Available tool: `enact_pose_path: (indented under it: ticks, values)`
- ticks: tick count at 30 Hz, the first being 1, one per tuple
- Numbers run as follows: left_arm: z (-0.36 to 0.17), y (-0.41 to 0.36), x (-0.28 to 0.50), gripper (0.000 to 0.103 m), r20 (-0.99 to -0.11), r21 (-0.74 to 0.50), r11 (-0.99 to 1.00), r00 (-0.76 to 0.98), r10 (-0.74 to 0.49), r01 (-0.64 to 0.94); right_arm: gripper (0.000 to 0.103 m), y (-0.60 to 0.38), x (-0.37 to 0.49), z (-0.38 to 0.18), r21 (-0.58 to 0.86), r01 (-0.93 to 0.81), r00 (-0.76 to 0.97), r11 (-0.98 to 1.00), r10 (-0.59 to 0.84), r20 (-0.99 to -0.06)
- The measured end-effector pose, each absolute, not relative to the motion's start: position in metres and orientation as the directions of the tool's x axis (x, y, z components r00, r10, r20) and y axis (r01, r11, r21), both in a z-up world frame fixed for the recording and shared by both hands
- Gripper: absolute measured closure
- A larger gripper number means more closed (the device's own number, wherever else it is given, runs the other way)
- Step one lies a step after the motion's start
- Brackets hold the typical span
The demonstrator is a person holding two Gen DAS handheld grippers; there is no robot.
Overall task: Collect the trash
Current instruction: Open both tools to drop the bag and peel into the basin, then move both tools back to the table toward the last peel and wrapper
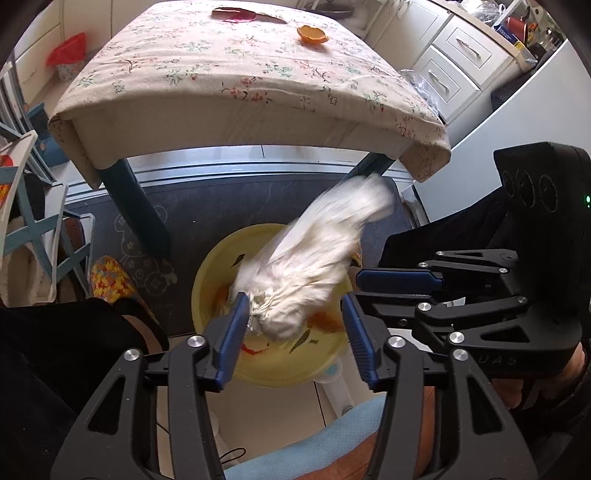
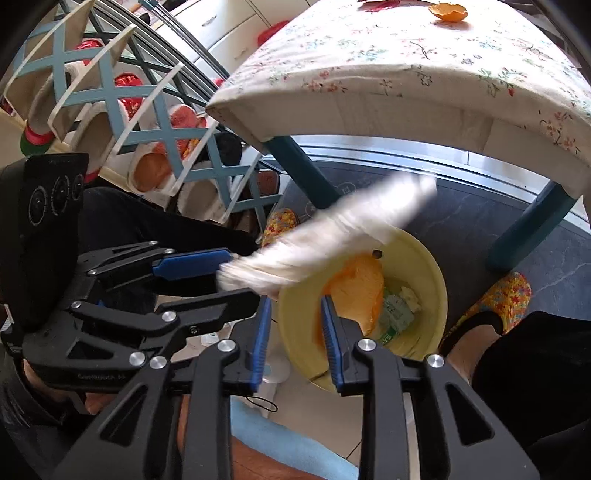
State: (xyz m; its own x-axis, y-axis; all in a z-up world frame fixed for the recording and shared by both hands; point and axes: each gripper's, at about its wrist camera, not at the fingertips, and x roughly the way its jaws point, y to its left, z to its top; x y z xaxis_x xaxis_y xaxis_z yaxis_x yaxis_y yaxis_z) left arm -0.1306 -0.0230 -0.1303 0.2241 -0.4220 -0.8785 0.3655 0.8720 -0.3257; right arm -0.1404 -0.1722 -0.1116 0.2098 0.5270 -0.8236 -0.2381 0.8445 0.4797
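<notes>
A crumpled white tissue [image 1: 314, 266], blurred in both views, is seen above a yellow bin [image 1: 273, 373] on the floor, one end lying against the inner pad of the left gripper [image 1: 295, 332]. The left jaws are spread wide, and the tissue is not pinched between them. The right gripper [image 2: 295, 328] is held over the near rim of the bin, its jaws parted with nothing between them. Inside the bin [image 2: 432, 280], orange peel [image 2: 360, 291] and a green-printed wrapper [image 2: 397, 310] are visible. Behind it, a table [image 1: 236, 122] covered with a floral cloth is seen, with an orange peel cup [image 1: 313, 34] and a red scrap [image 1: 238, 14] left on its far end.
</notes>
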Motion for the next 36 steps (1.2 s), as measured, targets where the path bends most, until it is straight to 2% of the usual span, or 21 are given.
enact_pose_path:
  ticks: [3,11,19,36]
  values:
    - [-0.131,-0.02,-0.128,0.044,-0.878,-0.328,0.877,0.23,-0.42,0.351,0.07,-0.177,-0.139,-0.112,0.486,-0.219,0.22,0.846,0.528,-0.82]
    - [-0.128,-0.019,-0.127,0.037,-0.877,-0.308,0.886,0.257,-0.406,0.347,0.063,-0.181,-0.138,-0.112,0.491,-0.19,0.243,0.85,0.525,-0.816]
    - [-0.122,-0.014,-0.125,0.023,-0.873,-0.261,0.912,0.326,-0.363,0.316,0.052,-0.191,-0.136,-0.109,0.497,-0.157,0.289,0.854,0.52,-0.803]
    - [-0.091,-0.017,-0.124,0.012,-0.803,-0.149,0.944,0.521,-0.29,0.296,0.046,-0.209,-0.139,-0.069,0.381,-0.134,0.571,0.915,0.386,-0.725]
